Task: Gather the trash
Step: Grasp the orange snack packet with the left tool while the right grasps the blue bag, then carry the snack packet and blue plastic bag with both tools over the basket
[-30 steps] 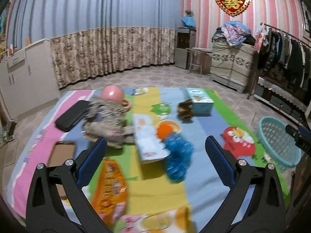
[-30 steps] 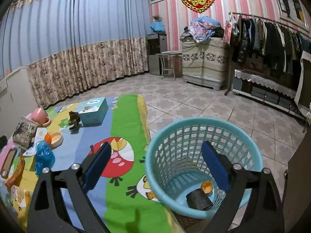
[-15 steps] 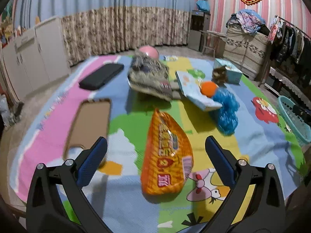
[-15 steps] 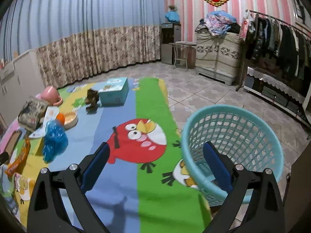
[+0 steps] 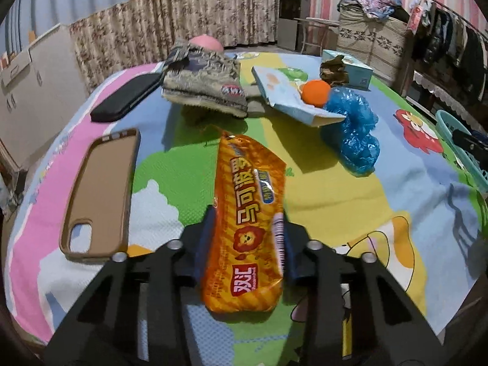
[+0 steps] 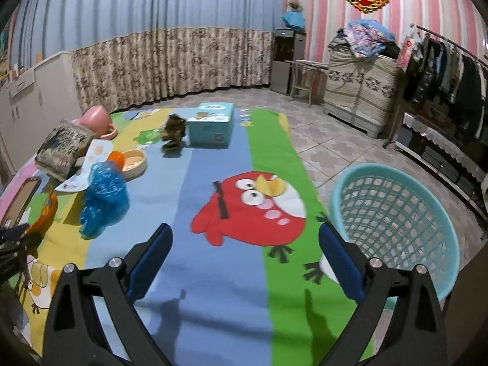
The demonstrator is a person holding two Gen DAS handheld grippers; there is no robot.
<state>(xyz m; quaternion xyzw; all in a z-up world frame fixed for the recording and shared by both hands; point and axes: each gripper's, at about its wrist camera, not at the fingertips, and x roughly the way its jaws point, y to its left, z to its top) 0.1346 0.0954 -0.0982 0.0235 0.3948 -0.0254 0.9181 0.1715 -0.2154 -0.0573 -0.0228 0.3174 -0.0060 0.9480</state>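
My left gripper (image 5: 248,235) is shut on an orange snack wrapper (image 5: 248,210) that lies lengthwise on the cartoon mat (image 5: 350,213); its two jaws press the wrapper's sides near its lower half. A crumpled blue plastic bag (image 5: 353,134) lies to the right, and it also shows in the right wrist view (image 6: 103,198). My right gripper (image 6: 245,259) is open and empty above the mat's front edge. The teal mesh trash basket (image 6: 396,219) stands on the floor just right of it, off the mat's edge.
On the mat there are a brown phone case (image 5: 97,192), a black case (image 5: 128,97), a patterned pouch (image 5: 204,85), a white booklet (image 5: 292,97), an orange ball (image 5: 315,91), a pink cup (image 6: 97,119), a bowl (image 6: 134,160) and a blue box (image 6: 210,123). A clothes rack (image 6: 451,70) stands at the right.
My left gripper dropped down over the orange wrapper and shut on it. My right gripper swung left, away from above the basket, and stayed open.
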